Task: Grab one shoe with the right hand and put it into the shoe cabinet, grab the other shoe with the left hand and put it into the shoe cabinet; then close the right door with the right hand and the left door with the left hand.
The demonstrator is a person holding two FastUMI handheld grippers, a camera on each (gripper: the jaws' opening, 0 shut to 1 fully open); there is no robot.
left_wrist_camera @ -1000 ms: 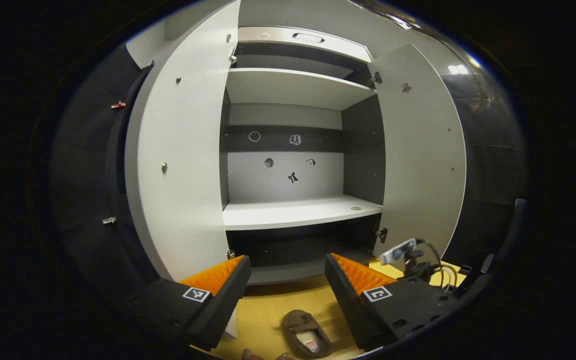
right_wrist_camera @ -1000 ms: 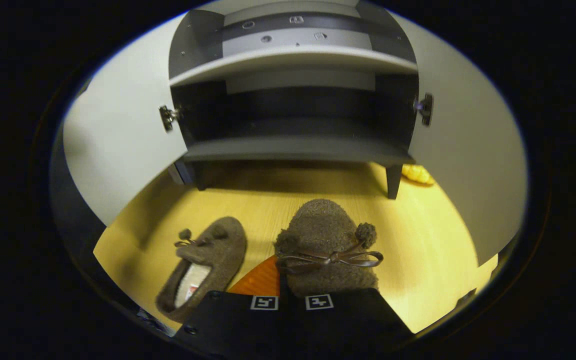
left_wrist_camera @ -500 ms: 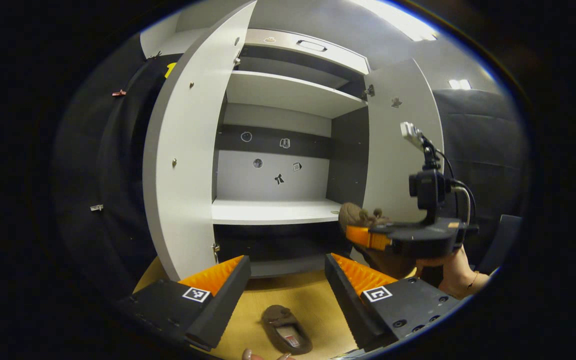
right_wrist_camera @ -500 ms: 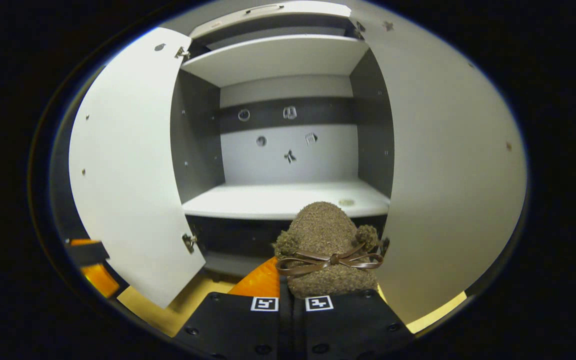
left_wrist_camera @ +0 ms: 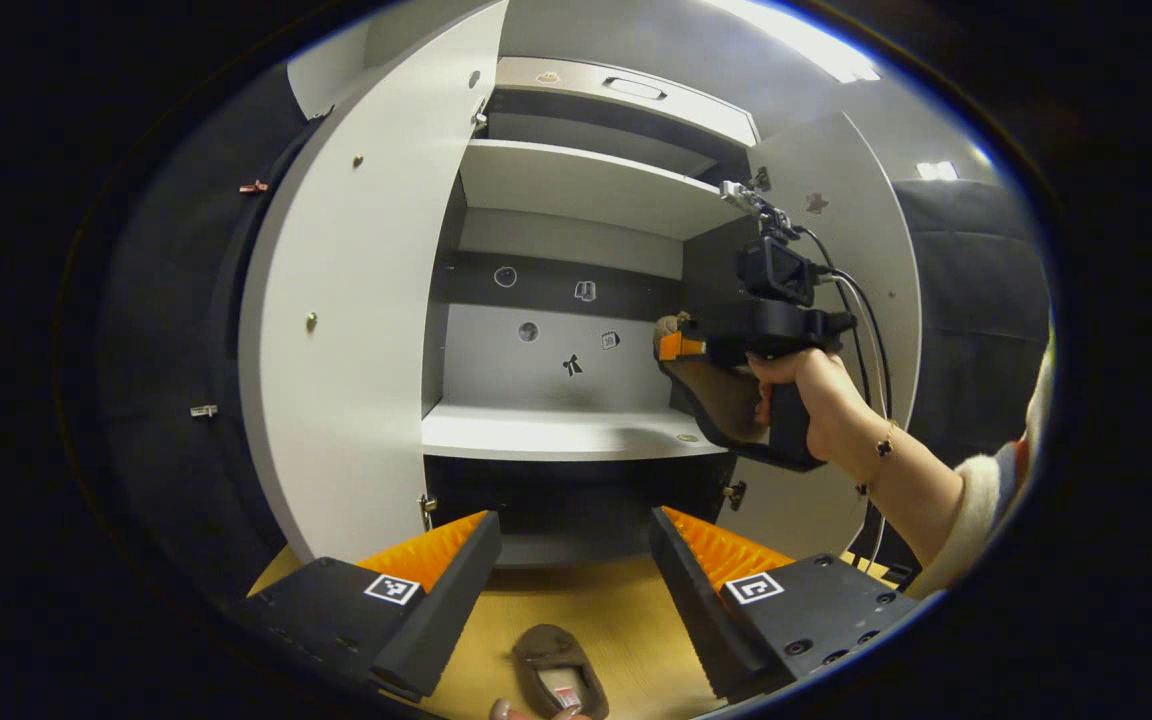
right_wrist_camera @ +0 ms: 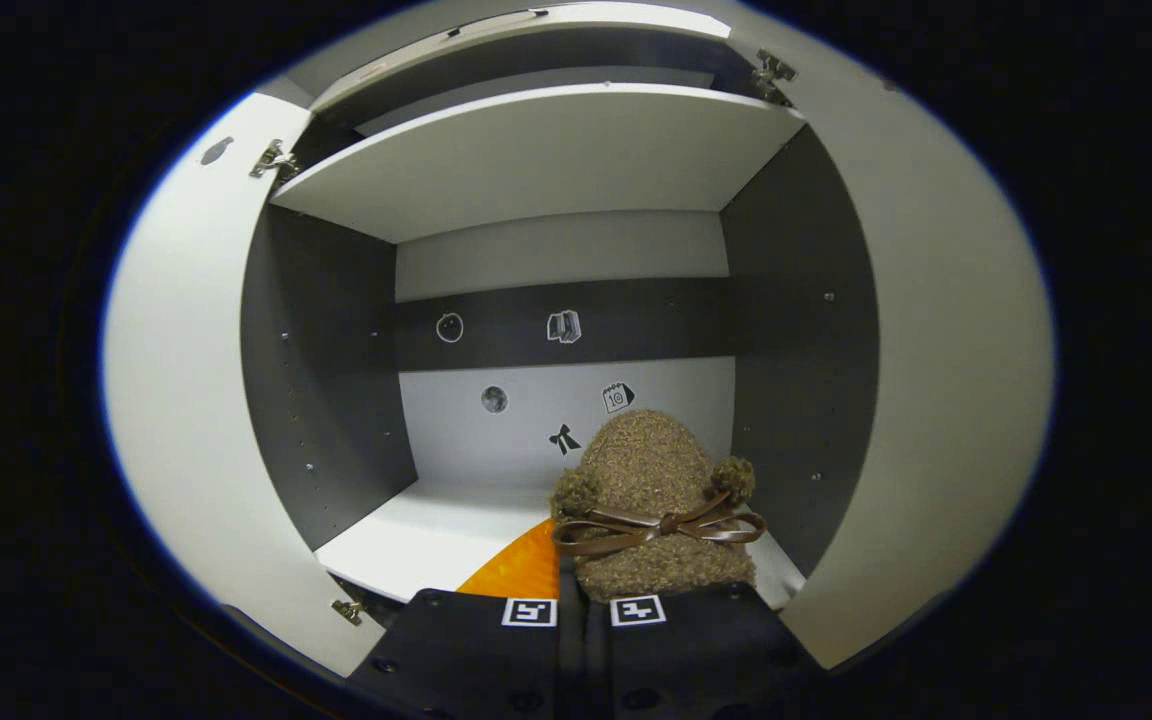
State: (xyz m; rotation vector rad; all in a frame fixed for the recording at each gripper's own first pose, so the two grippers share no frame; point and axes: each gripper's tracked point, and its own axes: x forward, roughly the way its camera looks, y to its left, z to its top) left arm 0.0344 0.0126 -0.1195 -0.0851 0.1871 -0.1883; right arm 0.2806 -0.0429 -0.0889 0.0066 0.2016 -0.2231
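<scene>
The right gripper is pinching a fuzzy brown shoe by its collar, held up in front of the cabinet's middle shelf, both doors wide open. The left gripper is spread with nothing in it, and the other shoe sits on the floor below it.

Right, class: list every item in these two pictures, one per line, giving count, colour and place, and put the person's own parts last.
Shoe cabinet: one, white and grey, ahead, shelves bare.
Doors: two, white, both open.
Stickers: five, small, on the cabinet's back panel.
Held slipper: one, brown with bow, above the middle shelf.
Floor slipper: one, brown, on the yellow floor.
Right gripper: one, shut on the held slipper.
Left gripper: one, open, above the floor slipper.
Hand: one, gripping the right gripper's handle.
</scene>
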